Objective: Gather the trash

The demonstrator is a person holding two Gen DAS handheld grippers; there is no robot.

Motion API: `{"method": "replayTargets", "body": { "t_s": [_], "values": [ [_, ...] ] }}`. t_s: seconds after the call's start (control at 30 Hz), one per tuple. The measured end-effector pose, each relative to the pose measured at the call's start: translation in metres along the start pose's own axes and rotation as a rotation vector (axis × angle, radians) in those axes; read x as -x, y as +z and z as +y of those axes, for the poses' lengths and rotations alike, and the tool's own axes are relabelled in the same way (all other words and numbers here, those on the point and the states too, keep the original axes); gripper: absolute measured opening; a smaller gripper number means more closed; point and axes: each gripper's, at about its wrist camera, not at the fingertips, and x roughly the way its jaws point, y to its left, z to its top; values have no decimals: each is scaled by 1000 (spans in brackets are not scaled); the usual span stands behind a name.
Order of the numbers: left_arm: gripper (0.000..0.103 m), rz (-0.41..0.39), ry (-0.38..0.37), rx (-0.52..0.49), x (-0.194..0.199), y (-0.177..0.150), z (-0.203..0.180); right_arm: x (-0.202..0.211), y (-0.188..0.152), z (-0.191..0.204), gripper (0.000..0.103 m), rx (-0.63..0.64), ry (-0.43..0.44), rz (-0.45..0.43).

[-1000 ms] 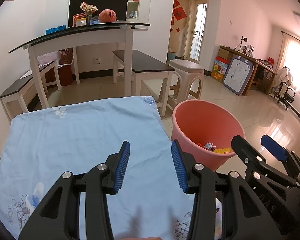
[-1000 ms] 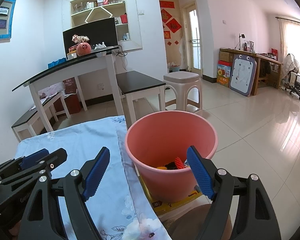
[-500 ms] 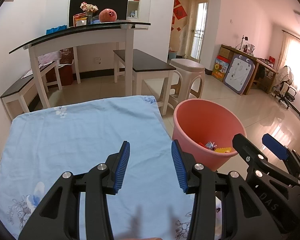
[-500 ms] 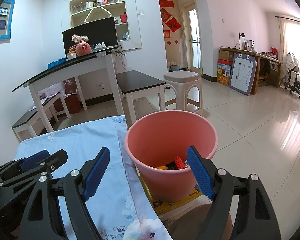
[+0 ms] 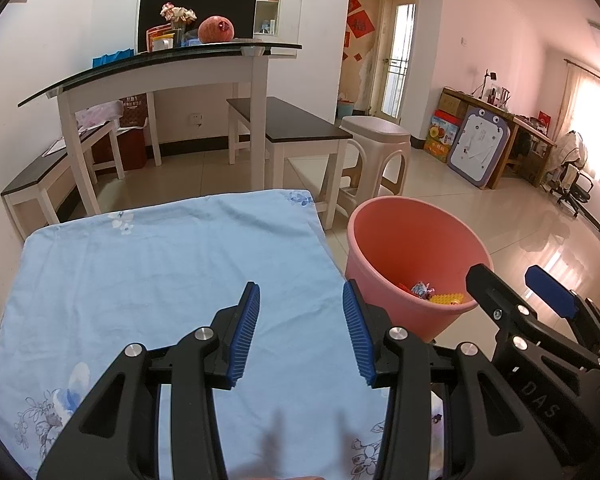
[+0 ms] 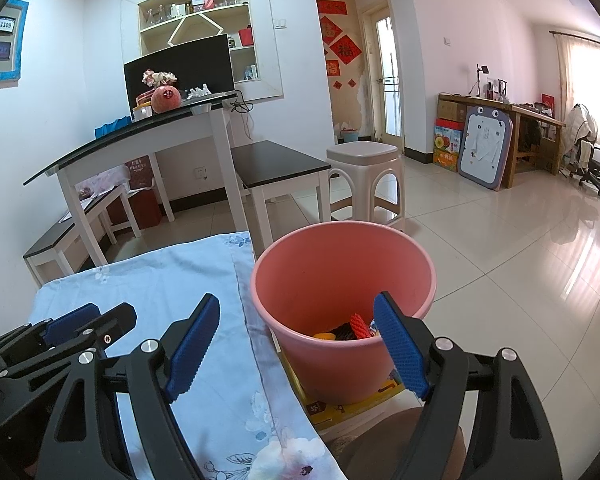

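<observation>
Right gripper (image 6: 296, 350) empty above trash (image 6: 350, 328), seemingly.

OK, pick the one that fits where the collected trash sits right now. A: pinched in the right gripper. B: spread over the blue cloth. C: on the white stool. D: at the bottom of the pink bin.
D: the colourful wrappers lie at the bottom of the pink bin, the blue cloth shows no litter, and the right gripper stands open with nothing gripped.
</observation>
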Motion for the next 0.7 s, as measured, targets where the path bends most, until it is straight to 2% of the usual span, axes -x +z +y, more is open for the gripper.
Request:
{"method": "replayTargets", "body": {
  "t_s": [0.7],
  "values": [
    [44, -1, 4, 0, -1, -4, 3, 0, -2, 0, 78, -2, 0, 4]
  ]
}}
